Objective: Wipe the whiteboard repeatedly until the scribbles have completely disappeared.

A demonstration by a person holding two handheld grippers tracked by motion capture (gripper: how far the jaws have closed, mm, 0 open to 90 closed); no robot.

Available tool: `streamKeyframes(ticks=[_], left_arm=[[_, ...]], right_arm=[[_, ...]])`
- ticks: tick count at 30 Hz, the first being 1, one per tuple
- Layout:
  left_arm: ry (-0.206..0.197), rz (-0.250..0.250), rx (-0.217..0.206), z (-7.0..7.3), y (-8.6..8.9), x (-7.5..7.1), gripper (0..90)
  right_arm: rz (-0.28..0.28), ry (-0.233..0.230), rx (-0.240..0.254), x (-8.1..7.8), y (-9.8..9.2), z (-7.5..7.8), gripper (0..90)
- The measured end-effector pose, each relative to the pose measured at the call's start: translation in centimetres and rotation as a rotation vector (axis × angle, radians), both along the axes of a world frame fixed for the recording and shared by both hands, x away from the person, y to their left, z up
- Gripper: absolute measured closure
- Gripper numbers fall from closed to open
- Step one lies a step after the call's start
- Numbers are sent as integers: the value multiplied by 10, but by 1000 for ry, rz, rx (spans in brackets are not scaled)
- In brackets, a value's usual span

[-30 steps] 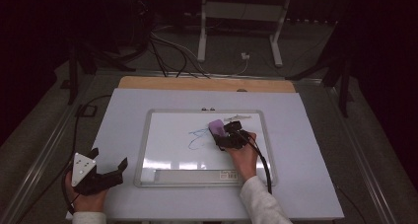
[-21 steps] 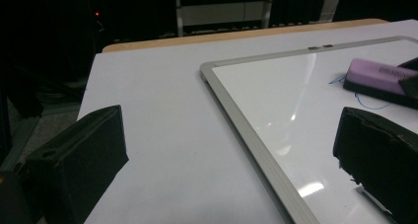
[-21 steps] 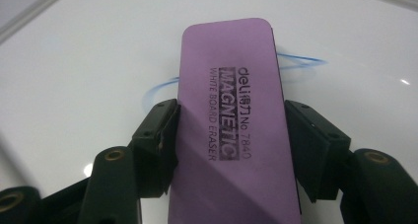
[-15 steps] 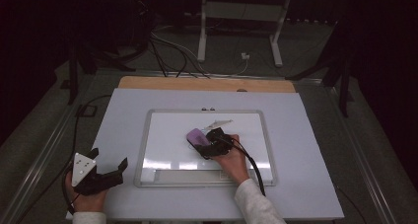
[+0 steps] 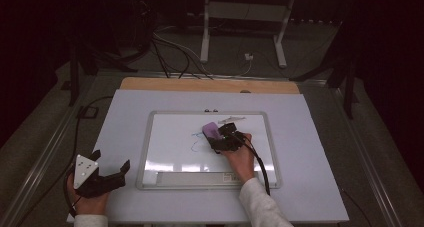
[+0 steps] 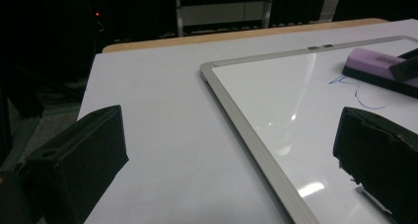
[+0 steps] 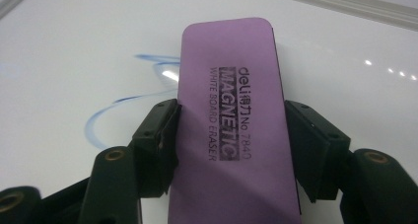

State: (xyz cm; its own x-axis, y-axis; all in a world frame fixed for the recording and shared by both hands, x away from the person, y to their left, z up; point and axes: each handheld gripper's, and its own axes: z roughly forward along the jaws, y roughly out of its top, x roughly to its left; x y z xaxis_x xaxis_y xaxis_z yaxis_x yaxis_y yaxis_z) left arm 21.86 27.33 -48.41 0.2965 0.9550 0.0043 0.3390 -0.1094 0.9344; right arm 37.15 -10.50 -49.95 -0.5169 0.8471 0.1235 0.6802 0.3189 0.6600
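A framed whiteboard [image 5: 165, 159] lies flat on the white table. A purple magnetic eraser [image 5: 211, 131] rests face down on its middle, and my right gripper [image 5: 220, 138] is shut on it, held by a hand coming from the near side. In the right gripper view the two pads clamp the long sides of the eraser [image 7: 231, 86], with my right gripper [image 7: 231, 123] low over the board. Faint blue marker strokes [image 7: 123, 105] curve to the left of the eraser [image 5: 196, 143]. My left gripper [image 5: 110, 160] rests open at the table's near left, jaws apart with nothing between them [image 6: 231, 145].
The whiteboard's pen tray [image 5: 200, 177] runs along its near edge. A cable [image 5: 260, 162] trails from the right gripper across the board. A wooden strip [image 5: 210, 85] edges the table's far side, and cables and a metal stand [image 5: 245, 17] sit on the floor beyond.
The right gripper slid the eraser left and toward the near side, then back right and away. Less blue scribble shows on the board. The left gripper has not moved.
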Motion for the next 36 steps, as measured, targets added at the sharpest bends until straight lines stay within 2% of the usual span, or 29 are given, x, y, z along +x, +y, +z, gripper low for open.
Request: streamKeyframes(ticks=[7,9,12,15,17,20,21,22,24,27,30,33,36], left_arm=[[-2,1,-1,0,0,0,7],[-3,1,-1,1,0,0,7],[-2,3,-3,0,1,0,7],[-3,5,-6,0,1,-1,7],[-4,5,-6,0,1,-1,7],[-2,3,-3,0,1,0,7],[-1,3,-2,0,1,0,7],[0,2,0,0,1,0,7],[1,2,1,0,0,0,7],[1,2,1,0,0,0,7],[1,3,1,0,0,0,7],[-1,3,-1,0,0,-1,7],[-1,7,-3,0,1,-1,7]], right_arm=[[197,4,18,-17,32,-1,411],[227,-1,8,-20,37,0,412],[215,1,7,-18,36,0,412],[116,-5,-15,-12,28,1,413],[26,-12,-33,-7,20,2,412],[-16,-7,-29,-5,15,1,412],[-13,-14,-39,-6,17,2,412],[17,-11,-34,-7,19,2,412],[105,7,-10,-10,23,1,412],[228,14,-3,-16,30,1,411],[299,19,-4,-20,33,2,412],[265,15,-11,-18,31,2,412],[136,-8,-41,-11,21,3,412]])
